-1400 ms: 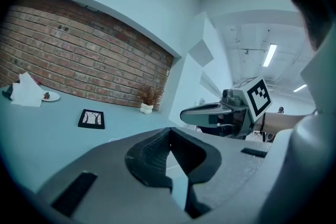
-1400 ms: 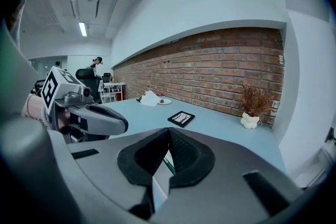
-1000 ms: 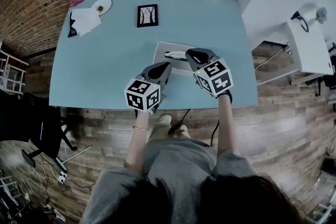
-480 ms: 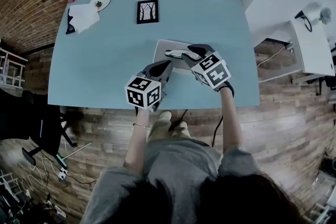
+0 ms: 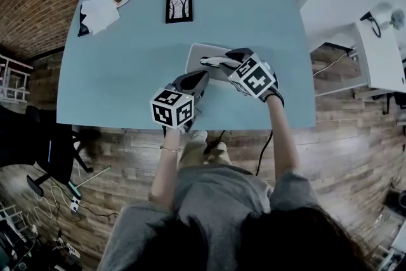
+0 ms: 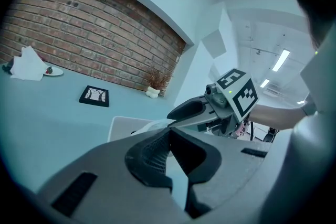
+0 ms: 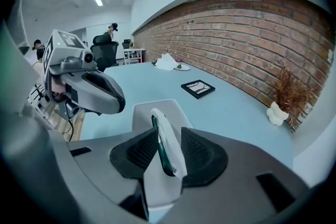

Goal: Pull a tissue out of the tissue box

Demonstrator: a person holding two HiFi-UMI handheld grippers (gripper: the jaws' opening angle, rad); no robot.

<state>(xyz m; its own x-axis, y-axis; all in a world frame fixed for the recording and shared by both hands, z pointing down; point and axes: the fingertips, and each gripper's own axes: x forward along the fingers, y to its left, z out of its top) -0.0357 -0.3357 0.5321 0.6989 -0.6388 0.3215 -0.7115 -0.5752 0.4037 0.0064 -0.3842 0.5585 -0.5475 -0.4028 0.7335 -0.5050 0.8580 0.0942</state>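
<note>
The right gripper's (image 7: 168, 132) fingers (image 7: 200, 157), just spread wide, straddle the tissue (image 7: 171, 149) rising from the box (image 7: 145, 113) at mid-frame. The left gripper's (image 6: 168, 131) fingers (image 6: 153, 157) are clenched together.

Both forearms reach forward from the body, the left forearm (image 5: 166, 168) bare and the right forearm (image 5: 284, 149) stretched further. The left gripper (image 5: 200, 78) points nearly level, jaws together. The right gripper (image 5: 222, 61) tilts steeply down. Its jaws have just been opening and stand wide, with a tissue (image 7: 168, 144) upright between them, unpressed.
</note>
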